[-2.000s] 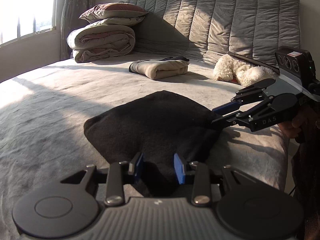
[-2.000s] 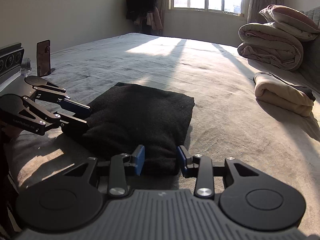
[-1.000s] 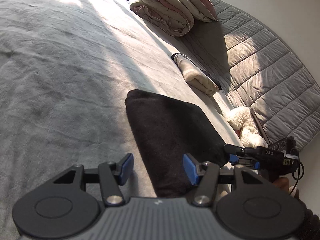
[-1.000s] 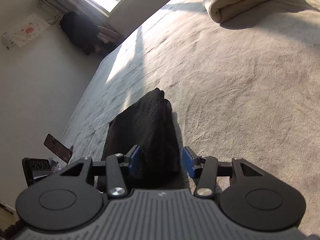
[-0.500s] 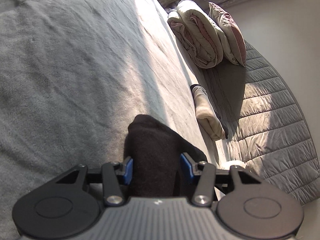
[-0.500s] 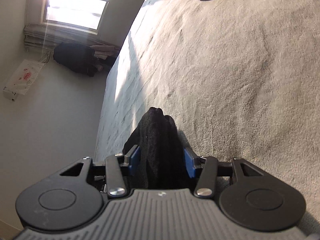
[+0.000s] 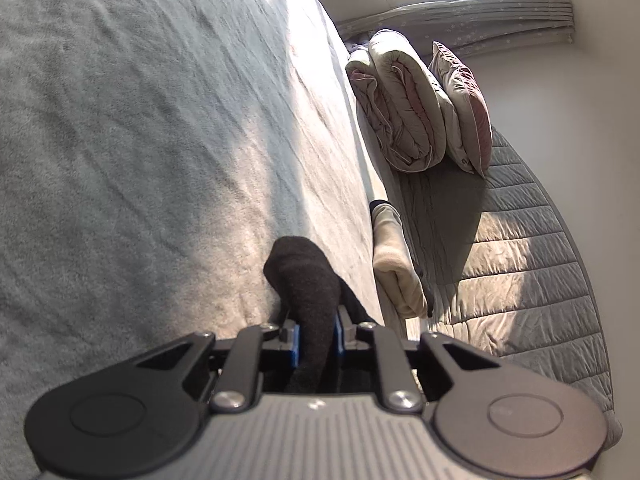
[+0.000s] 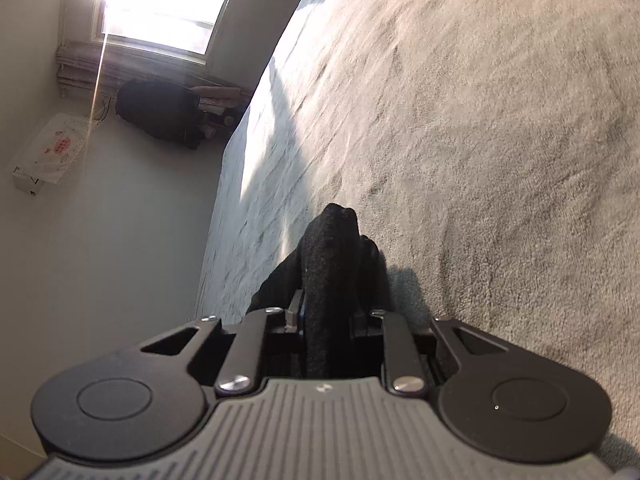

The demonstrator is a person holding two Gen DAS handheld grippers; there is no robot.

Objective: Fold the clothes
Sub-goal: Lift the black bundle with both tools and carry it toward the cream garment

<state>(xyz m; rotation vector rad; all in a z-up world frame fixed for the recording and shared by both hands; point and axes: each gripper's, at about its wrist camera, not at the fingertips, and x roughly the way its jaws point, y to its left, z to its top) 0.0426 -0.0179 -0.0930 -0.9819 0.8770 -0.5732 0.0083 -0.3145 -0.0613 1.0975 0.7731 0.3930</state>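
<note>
Both tongs are closing on the same dark garment, one at each end. Left gripper (image 7: 316,338) is narrowing its jaws, and its blue pads (image 7: 295,340) are pressing on a bunched fold of the black garment (image 7: 308,280), which is standing up between them and bulging out beyond the fingertips. In the left wrist view the garment is lying on the grey bed cover (image 7: 140,160), at the near edge of the frame, with sunlit cover to its left. To the right of the garment, and just beside it, a folded cream garment (image 7: 394,264) is resting on the cover. Farther off and to the right, a rolled quilt (image 7: 400,104) and a pillow (image 7: 464,108) are leaning against the quilted grey headboard (image 7: 532,264). Right gripper (image 8: 326,320) is likewise narrowing its jaws with the black garment (image 8: 332,256) gripped between them; only a sliver of one blue pad (image 8: 301,312) is showing, since cloth is covering the rest. In the right wrist view a bright window (image 8: 160,0) is glaring at the far left, with dark clothing (image 8: 160,112) hanging below it against the wall. The garment is rising from the middle of the near edge, and the beige bed cover (image 8: 500,140) is filling the right side.
</note>
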